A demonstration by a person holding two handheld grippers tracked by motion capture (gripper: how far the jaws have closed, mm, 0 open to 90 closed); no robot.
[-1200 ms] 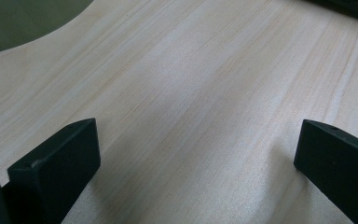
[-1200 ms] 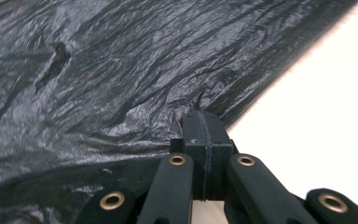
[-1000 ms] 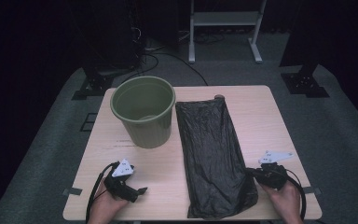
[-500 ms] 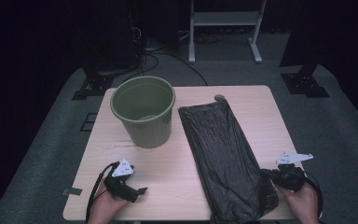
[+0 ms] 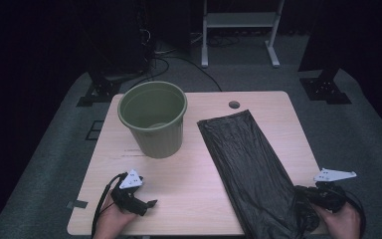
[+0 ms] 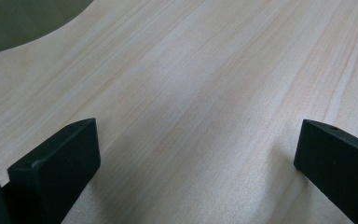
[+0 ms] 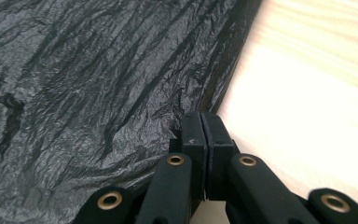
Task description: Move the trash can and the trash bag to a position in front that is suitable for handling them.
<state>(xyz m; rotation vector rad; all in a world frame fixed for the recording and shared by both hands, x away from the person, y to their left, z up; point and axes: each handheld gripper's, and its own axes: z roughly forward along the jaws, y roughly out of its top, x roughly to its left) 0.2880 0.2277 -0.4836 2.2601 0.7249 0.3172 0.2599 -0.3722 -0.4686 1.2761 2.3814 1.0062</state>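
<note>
The green bin (image 5: 153, 118) stands upright in the upper left of the table (image 5: 194, 179) in the high view, its mouth open upward; inside, just its pale green floor and ribbed wall show. A corner of it shows at the top left of the left gripper view. No label or writing can be read on it.

The black bag (image 5: 251, 169) lies flat and crinkled to the right of the bin, apart from it, running from the frame's middle down to the lower right edge.

The right gripper (image 5: 314, 196), at the lower right, has its 2 jaws pressed together on the bag's near edge (image 7: 121, 93). The left gripper (image 5: 138, 205), at the lower left, rests on bare wood with its jaws spread wide and nothing between them.
</note>
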